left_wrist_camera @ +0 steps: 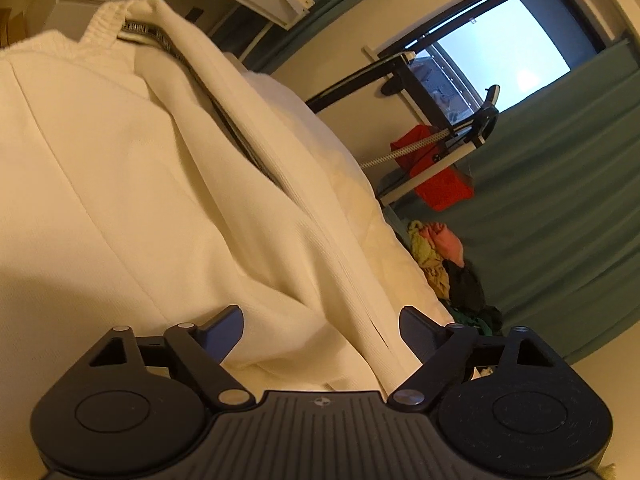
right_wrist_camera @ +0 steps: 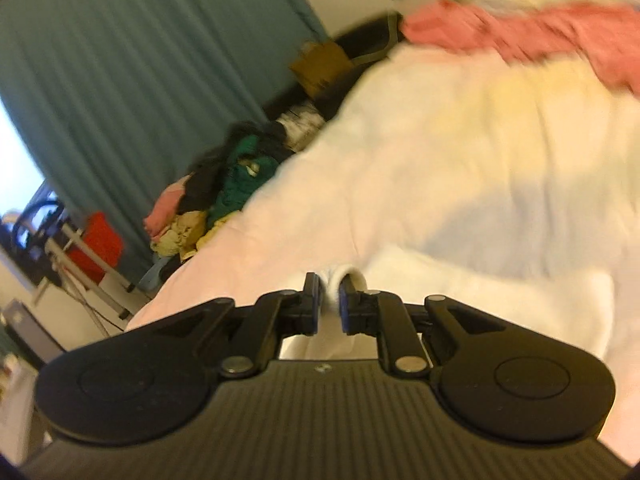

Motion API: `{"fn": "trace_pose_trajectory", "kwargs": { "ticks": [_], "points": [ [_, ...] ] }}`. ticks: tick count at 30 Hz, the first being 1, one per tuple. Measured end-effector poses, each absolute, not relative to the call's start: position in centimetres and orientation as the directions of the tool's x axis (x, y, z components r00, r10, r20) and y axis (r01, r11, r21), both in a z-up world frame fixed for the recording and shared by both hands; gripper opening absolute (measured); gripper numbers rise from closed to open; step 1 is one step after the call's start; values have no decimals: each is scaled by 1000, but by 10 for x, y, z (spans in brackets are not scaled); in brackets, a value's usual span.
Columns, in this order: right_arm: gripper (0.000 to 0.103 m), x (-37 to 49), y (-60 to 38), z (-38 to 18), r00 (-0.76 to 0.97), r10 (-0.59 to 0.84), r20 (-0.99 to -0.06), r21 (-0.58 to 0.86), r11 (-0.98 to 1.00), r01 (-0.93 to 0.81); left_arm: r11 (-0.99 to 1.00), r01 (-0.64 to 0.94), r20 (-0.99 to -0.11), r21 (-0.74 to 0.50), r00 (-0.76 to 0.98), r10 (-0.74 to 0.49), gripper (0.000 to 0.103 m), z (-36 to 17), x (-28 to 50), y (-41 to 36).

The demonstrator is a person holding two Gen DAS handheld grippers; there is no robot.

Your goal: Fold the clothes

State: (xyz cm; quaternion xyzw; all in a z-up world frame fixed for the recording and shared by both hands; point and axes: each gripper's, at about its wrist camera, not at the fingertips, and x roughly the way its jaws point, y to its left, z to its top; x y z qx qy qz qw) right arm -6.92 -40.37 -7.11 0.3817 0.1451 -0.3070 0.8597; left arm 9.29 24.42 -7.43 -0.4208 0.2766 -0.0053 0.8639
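A cream-white zip jacket (left_wrist_camera: 168,168) with a ribbed collar lies spread on the bed, its dark zipper running down the middle. My left gripper (left_wrist_camera: 322,330) is open, its blue pads on either side of the jacket's bottom hem near the zipper. In the blurred right wrist view, my right gripper (right_wrist_camera: 330,300) is shut on a fold of the white fabric (right_wrist_camera: 460,168), pinched between the pads. A pink garment (right_wrist_camera: 520,36) lies across the far end of the bed.
A pile of mixed clothes (right_wrist_camera: 224,196) sits beside the bed, also in the left wrist view (left_wrist_camera: 448,264). Green curtains (left_wrist_camera: 560,200), a window (left_wrist_camera: 508,56), a red bin (left_wrist_camera: 436,168) and a metal stand (left_wrist_camera: 444,136) are beyond.
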Motion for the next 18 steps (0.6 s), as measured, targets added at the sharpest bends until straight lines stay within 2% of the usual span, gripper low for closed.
{"fn": "trace_pose_trajectory", "kwargs": {
  "ticks": [1, 2, 4, 6, 9, 13, 18],
  "points": [
    [36, -74, -401, -69, 762, -434, -481, 569, 507, 648, 646, -223, -474, -730, 847, -243, 84, -75, 93, 244],
    [42, -78, -397, -67, 754, -451, -478, 570, 494, 656, 646, -223, -474, -730, 846, -244, 84, -75, 93, 243],
    [70, -87, -388, -60, 757, -487, -436, 568, 504, 651, 639, -225, -473, -736, 846, -247, 83, -76, 94, 244],
    [80, -97, -382, -54, 776, -496, -389, 586, 517, 624, 629, -229, -474, -743, 844, -251, 82, -78, 94, 244],
    [80, -99, -379, -59, 855, -351, -381, 665, 539, 517, 634, -232, -481, -737, 840, -252, 78, -81, 94, 242],
    [80, -84, -373, -105, 879, -52, -474, 802, 388, 455, 683, -227, -502, -694, 833, -232, 78, -80, 95, 233],
    [80, -59, -383, -138, 850, 33, -526, 818, 291, 495, 716, -222, -516, -662, 828, -220, 78, -81, 96, 223]
  ]
}}
